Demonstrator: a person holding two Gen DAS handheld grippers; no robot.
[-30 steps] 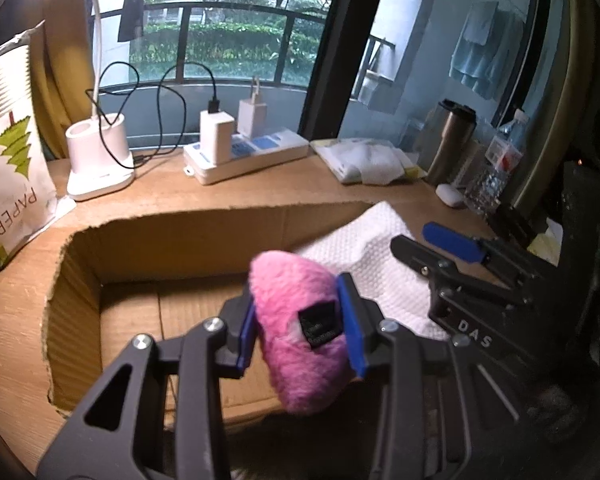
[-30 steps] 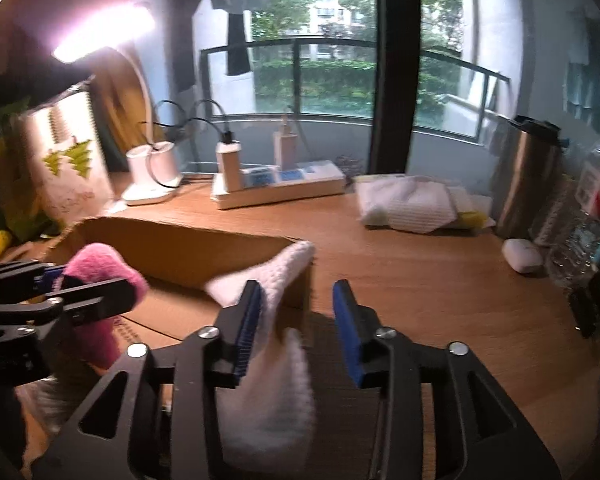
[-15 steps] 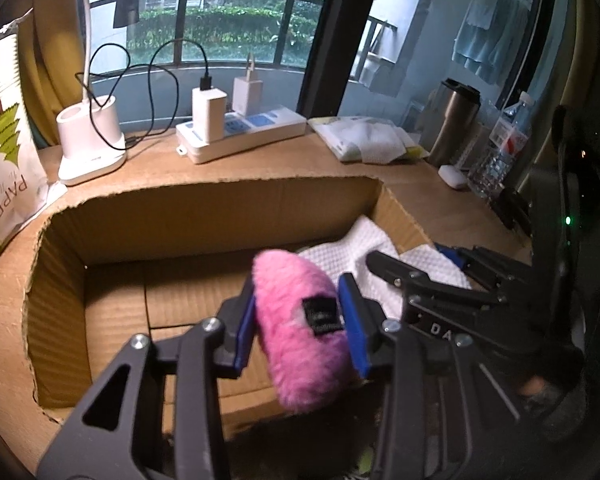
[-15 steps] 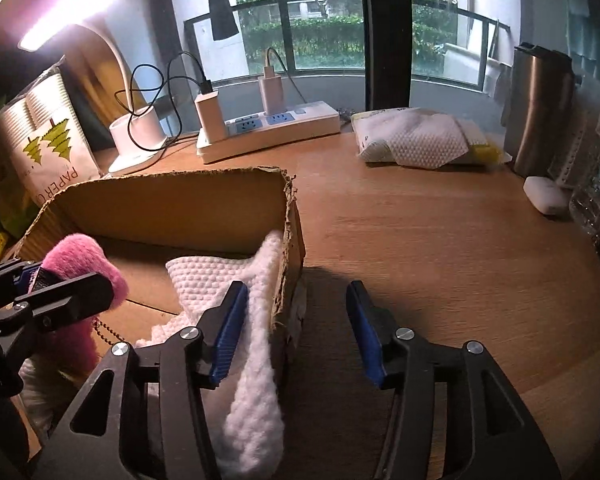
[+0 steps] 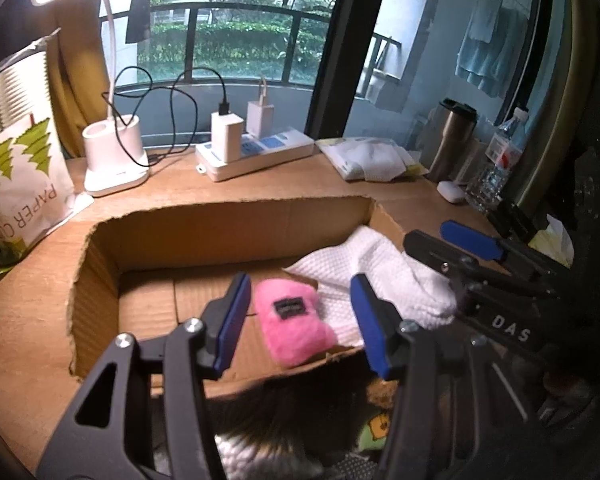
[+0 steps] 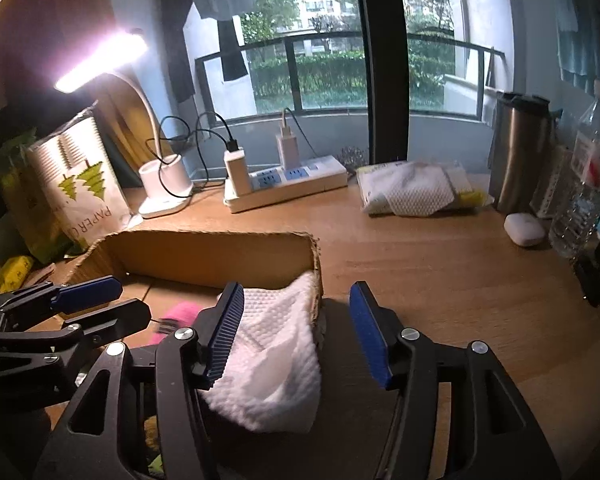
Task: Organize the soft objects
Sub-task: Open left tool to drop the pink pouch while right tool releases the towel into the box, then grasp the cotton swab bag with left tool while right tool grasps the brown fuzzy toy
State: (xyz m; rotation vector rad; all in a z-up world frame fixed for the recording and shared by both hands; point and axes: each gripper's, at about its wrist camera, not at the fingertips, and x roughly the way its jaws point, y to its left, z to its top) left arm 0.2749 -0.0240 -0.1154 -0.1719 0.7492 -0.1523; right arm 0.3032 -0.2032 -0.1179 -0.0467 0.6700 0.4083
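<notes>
two grippers hang over a cardboard box (image 5: pixel 100 280). left gripper (image 5: pixel 300 312), jaws just widened, stands open around a pink plush toy (image 5: pixel 294 322) lying free at frame centre. right gripper (image 6: pixel 296 332), jaws widened too, holds nothing; white cloth (image 6: pixel 276 360) drapes the box's right wall.

A wooden counter (image 6: pixel 440 272) runs below a wide window (image 6: pixel 320 40) with a dark upright frame (image 6: pixel 380 60); outside are a balcony railing (image 5: pixel 240 12), a hedge, trees and apartment blocks. At the counter's far left corner a white desk lamp (image 5: pixel 114 156) stands lit, its bright bar (image 6: pixel 100 60) throwing glare. A white power strip (image 6: pixel 288 188) with chargers plugged in lies along the far edge, black cables looping to the lamp. Dark clothes (image 6: pixel 228 40) hang by the glass, and blue towels (image 5: pixel 484 44) hang at the right
</notes>
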